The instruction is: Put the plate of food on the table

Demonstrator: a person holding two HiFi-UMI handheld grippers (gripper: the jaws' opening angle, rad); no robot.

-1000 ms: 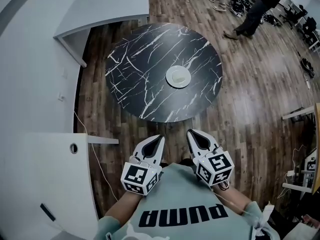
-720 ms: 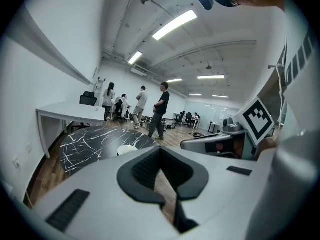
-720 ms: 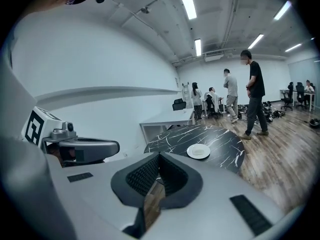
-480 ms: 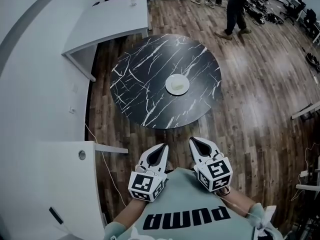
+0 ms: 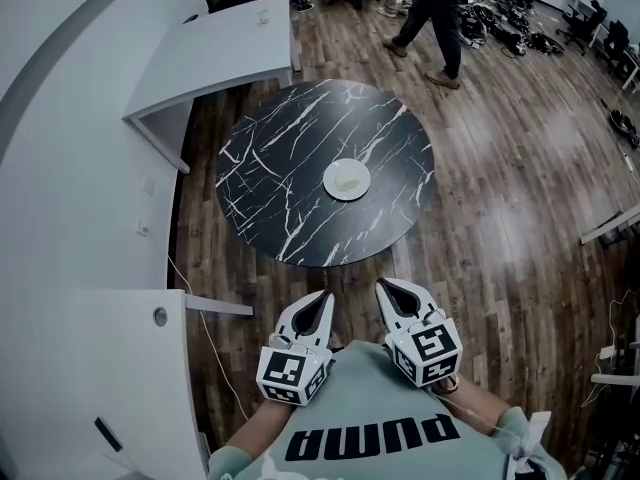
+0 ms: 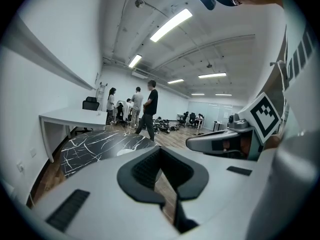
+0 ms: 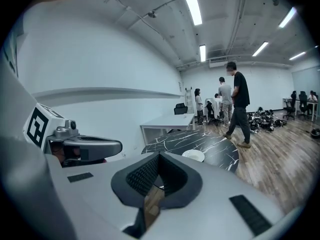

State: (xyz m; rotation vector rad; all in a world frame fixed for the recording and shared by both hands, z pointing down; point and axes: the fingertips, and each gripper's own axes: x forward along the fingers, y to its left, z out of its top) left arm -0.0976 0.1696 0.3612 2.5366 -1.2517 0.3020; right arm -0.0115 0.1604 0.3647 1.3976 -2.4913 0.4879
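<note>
A white plate of pale food (image 5: pixel 347 180) rests on the round black marble table (image 5: pixel 290 148), slightly right of its middle. My left gripper (image 5: pixel 324 296) and right gripper (image 5: pixel 384 286) are held side by side close to my chest, well short of the table's near edge. Both are shut with nothing in them. In the right gripper view the plate (image 7: pixel 193 155) lies on the table (image 7: pixel 215 145) beyond the shut jaws (image 7: pixel 159 157). In the left gripper view the shut jaws (image 6: pixel 160 152) hide most of the plate, and the table (image 6: pixel 95 146) shows to the left.
A white desk (image 5: pixel 225 38) stands beyond the table at the left, and another white surface (image 5: pixel 90 368) is beside my left arm. A person (image 5: pixel 432 13) walks across the wood floor behind the table. Cables and gear (image 5: pixel 510 23) litter the far floor.
The walking person has moved left behind the table. The view has shifted a little. Both grippers stay shut by my chest and the plate has not moved on the table.
</note>
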